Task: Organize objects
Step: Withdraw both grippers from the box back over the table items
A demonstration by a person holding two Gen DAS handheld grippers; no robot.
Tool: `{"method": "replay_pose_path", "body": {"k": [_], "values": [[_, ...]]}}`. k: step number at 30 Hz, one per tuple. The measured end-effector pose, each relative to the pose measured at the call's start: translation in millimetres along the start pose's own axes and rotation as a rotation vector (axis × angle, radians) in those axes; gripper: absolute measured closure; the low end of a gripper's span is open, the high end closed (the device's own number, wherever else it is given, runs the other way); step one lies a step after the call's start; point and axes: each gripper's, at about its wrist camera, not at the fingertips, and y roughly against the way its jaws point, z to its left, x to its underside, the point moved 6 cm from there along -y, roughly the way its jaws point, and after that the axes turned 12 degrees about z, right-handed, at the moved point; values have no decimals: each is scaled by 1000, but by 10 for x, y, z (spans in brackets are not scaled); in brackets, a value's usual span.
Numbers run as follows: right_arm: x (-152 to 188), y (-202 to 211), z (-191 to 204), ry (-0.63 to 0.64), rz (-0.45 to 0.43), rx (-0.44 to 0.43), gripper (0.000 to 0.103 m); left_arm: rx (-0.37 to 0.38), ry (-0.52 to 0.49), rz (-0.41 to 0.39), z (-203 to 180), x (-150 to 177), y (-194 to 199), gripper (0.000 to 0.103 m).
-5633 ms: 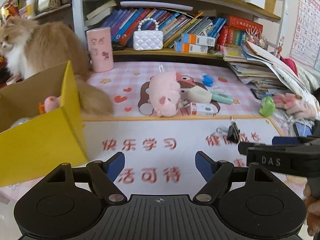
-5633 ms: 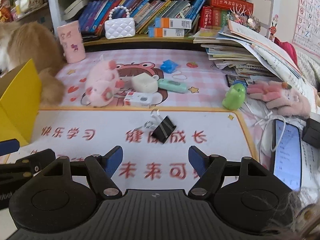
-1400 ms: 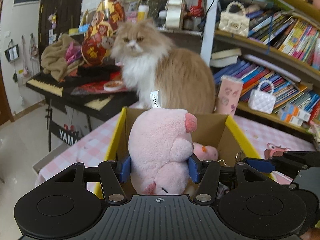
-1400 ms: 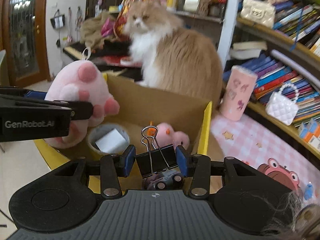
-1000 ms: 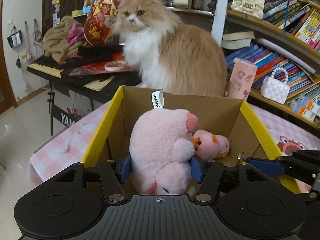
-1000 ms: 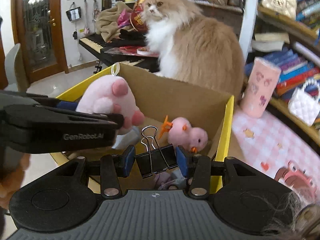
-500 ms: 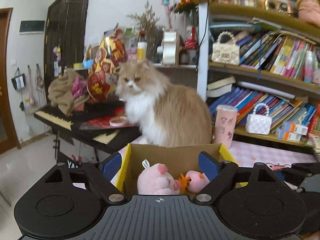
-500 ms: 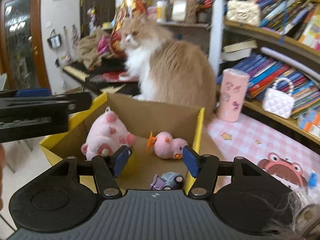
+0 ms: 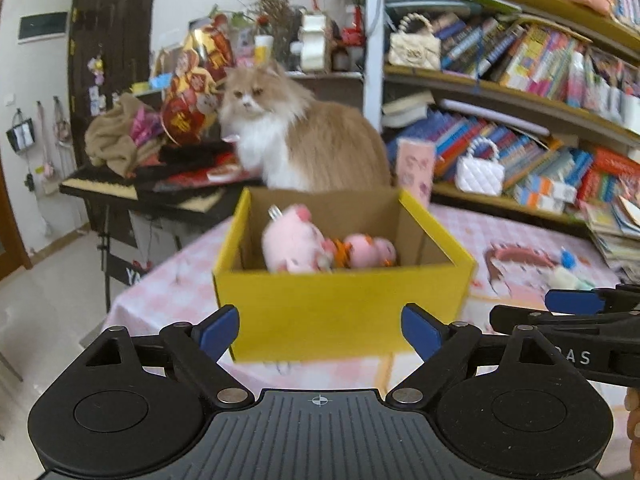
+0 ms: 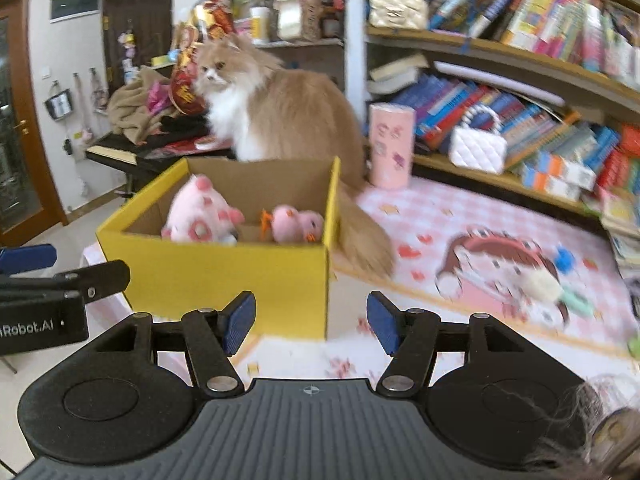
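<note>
A yellow cardboard box (image 9: 340,312) (image 10: 216,284) stands on the pink table mat. Inside lie a pink pig plush (image 9: 294,244) (image 10: 202,214) and a smaller pink chick plush (image 9: 370,250) (image 10: 298,224). The binder clip is hidden inside the box. My left gripper (image 9: 320,330) is open and empty, in front of the box. My right gripper (image 10: 307,322) is open and empty, at the box's near right corner. Each gripper shows at the edge of the other's view.
A fluffy orange-and-white cat (image 9: 304,140) (image 10: 276,108) sits right behind the box. A pink cup (image 10: 390,146), a white bag (image 10: 478,148) and bookshelves stand at the back right. Small toys (image 10: 544,284) lie on the mat to the right.
Both grippers let go of the pig plush and the binder clip into the box, then drew back and away from it. The views now swing right, with motion blur.
</note>
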Motion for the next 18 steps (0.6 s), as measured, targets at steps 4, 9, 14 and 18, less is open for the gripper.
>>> {"method": "replay_pose_path", "body": {"k": [4,9,14,18], "values": [[262,98,-88,-73,26,48,43,43,-21,40,-143,187,47,13],[577,194,-255,-150,67,121,42,114,-81,114,-381,393,26,12],[865,347,-518,-235,88,185,42,177,-132,173,-679,509,-40,12],[1061,473,-797,-302,95,239,42,240,-169,215,-973,557,-107,12]]}}
